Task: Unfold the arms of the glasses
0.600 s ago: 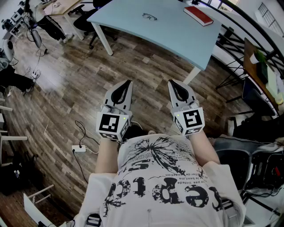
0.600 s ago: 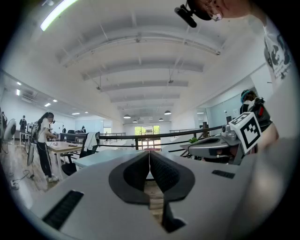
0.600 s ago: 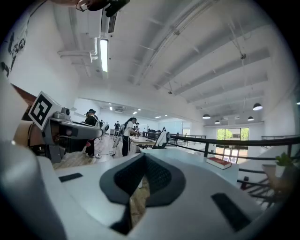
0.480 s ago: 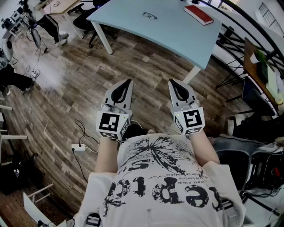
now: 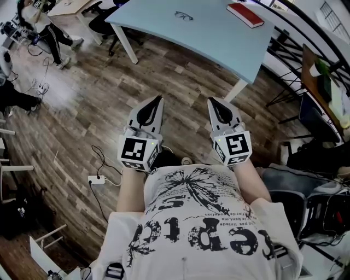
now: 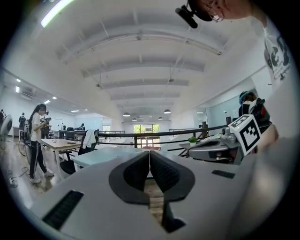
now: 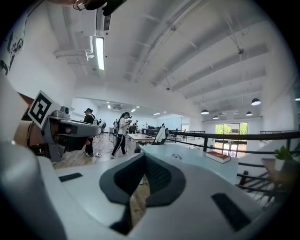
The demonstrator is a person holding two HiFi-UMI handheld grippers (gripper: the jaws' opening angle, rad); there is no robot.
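Pale blue laminate: one rectangular table (image 5: 219,41) on white legs, taken here as the reference for everything else. On its top, well back from the near edge, lies one pair of thin dark wire-framed glasses (image 5: 184,17), too small from here to tell how the arms are lying. One red hardback book (image 5: 245,15) sits on the same top, to the right of the glasses and well apart from them. The left gripper (image 5: 158,100), grey plastic with black ribbed pads and a marker cube at the wrist, has its jaws together with nothing between them. The right gripper (image 5: 210,101), of the same make, likewise has its jaws pressed together and is empty. Both are held side by side in front of the person's waist, forearms bent, jaws about level and pointing toward the table, well short of its near edge and over the wooden floor. Risks, as I judge them: a light wire frame will likely skate across that smooth top if one arm is pushed while nothing steadies the front. Jaws brought in without first parting could knock it aside. A hard pinch near a hinge could bend the wire or smear a lens.
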